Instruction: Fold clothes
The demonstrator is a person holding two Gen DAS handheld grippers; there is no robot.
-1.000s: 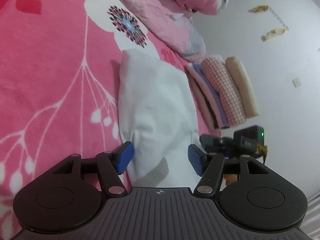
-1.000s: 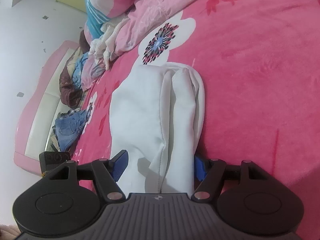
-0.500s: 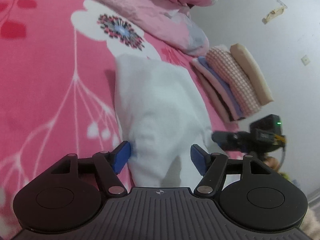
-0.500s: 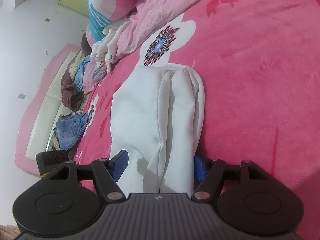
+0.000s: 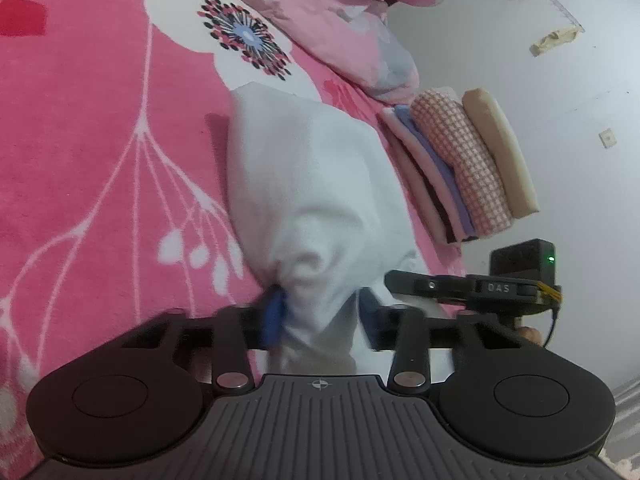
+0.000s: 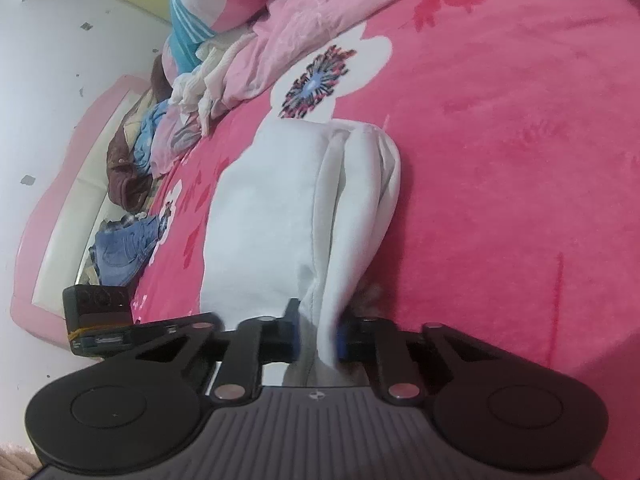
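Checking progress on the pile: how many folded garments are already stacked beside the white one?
4, stacked at the bed's edge right of the white garment: a beige one on top, a pink checked one, a lavender one, a pink one lowest. More may hide underneath.

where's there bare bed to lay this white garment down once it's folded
Bare pink blanket stretches wide beside the white garment, on the side away from the folded stack. Crowded: the rumpled duvet past the flower print, loose clothes by the headboard, and the stack at the bed edge.
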